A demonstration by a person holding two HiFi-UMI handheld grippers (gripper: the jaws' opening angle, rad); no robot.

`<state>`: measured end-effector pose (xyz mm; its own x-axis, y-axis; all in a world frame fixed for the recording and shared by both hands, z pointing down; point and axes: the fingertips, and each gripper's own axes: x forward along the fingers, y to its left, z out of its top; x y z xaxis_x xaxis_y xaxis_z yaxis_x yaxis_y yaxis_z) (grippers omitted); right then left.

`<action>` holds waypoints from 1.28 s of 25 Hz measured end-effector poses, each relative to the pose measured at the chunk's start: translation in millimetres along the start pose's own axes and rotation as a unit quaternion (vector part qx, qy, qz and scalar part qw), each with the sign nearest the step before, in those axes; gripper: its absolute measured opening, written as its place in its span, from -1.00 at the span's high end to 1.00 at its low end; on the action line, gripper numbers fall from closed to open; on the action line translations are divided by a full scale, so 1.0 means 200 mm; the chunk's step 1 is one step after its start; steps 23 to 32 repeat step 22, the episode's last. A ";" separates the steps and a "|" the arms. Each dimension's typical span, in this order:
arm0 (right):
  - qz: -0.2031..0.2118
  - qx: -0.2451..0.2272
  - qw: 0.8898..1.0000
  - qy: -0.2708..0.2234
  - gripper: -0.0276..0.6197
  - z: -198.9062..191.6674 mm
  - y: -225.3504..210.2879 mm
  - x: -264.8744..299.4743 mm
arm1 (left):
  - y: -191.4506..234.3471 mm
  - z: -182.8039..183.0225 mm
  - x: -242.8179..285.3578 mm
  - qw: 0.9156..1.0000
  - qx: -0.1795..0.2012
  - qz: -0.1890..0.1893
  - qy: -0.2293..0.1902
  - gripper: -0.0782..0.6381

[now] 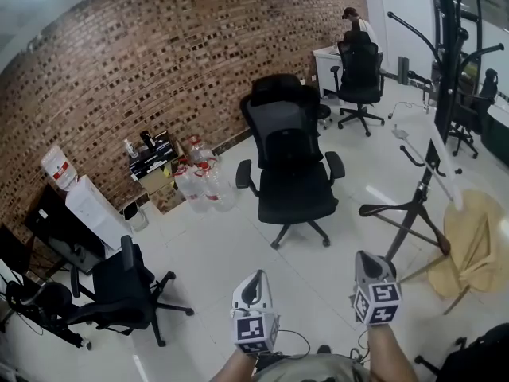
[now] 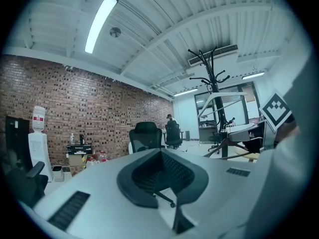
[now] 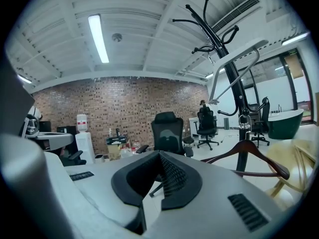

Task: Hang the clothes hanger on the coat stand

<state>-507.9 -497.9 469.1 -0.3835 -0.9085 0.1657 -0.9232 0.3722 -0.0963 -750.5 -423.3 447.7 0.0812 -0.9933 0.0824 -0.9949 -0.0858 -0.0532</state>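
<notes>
Brown wooden hanger (image 3: pixel 245 145) ahead-right of both grippers, well apart, by black metal coat stand (image 1: pixel 444 46). Left gripper (image 1: pixel 253 283), right gripper (image 1: pixel 368 263): jaws closed, empty.

**Coat stand at right, chairs across the floor**

A black mesh office chair (image 1: pixel 290 165) stands mid-floor, before the red brick wall (image 1: pixel 159 54). To its right rises the black metal coat stand (image 1: pixel 445 62). A dark wooden clothes hanger (image 1: pixel 390 208) sits low by the stand's pole, and a pale round-backed chair (image 1: pixel 473 237) stands just beside its base. Clear plastic bottles (image 1: pixel 199 183) stand left of the office chair near the wall, with a white water dispenser (image 1: pixel 91 209) farther left.
</notes>
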 end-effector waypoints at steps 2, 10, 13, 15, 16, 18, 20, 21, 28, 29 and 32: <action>0.002 0.001 1.000 0.000 0.91 0.00 0.01 0.00 | 0.00 -0.01 -0.01 1.000 -0.002 0.000 0.001 0.73; 0.001 0.004 1.000 -0.001 0.91 0.01 -0.03 0.00 | -0.02 -0.04 0.02 1.000 -0.001 -0.002 0.008 0.73; 0.001 0.003 1.000 -0.002 0.91 0.02 -0.03 0.00 | -0.03 -0.02 0.03 1.000 -0.002 -0.003 0.004 0.73; 0.003 0.003 1.000 -0.003 0.91 0.02 -0.03 0.00 | -0.04 -0.01 0.03 1.000 -0.003 -0.004 0.000 0.73; 0.003 0.003 1.000 -0.003 0.91 0.02 -0.03 0.00 | -0.04 0.00 0.03 1.000 -0.003 -0.005 -0.001 0.73; 0.001 0.003 1.000 -0.004 0.91 0.03 -0.03 -0.02 | -0.05 0.00 0.02 1.000 -0.003 -0.006 -0.001 0.73; 0.000 0.003 1.000 -0.004 0.91 0.03 -0.02 -0.03 | -0.04 0.00 0.00 1.000 -0.003 -0.008 0.001 0.73; 0.000 0.003 1.000 -0.003 0.91 0.03 -0.01 -0.04 | -0.04 0.01 -0.01 1.000 -0.002 -0.008 0.002 0.73; -0.001 0.003 1.000 -0.003 0.91 0.03 0.00 -0.05 | -0.04 0.01 -0.02 1.000 -0.002 -0.008 0.003 0.73; -0.001 0.003 1.000 -0.003 0.91 0.03 0.00 -0.05 | -0.04 0.01 -0.02 1.000 -0.002 -0.008 0.003 0.73; -0.001 0.003 1.000 -0.003 0.91 0.03 0.00 -0.05 | -0.04 0.01 -0.02 1.000 -0.002 -0.008 0.003 0.73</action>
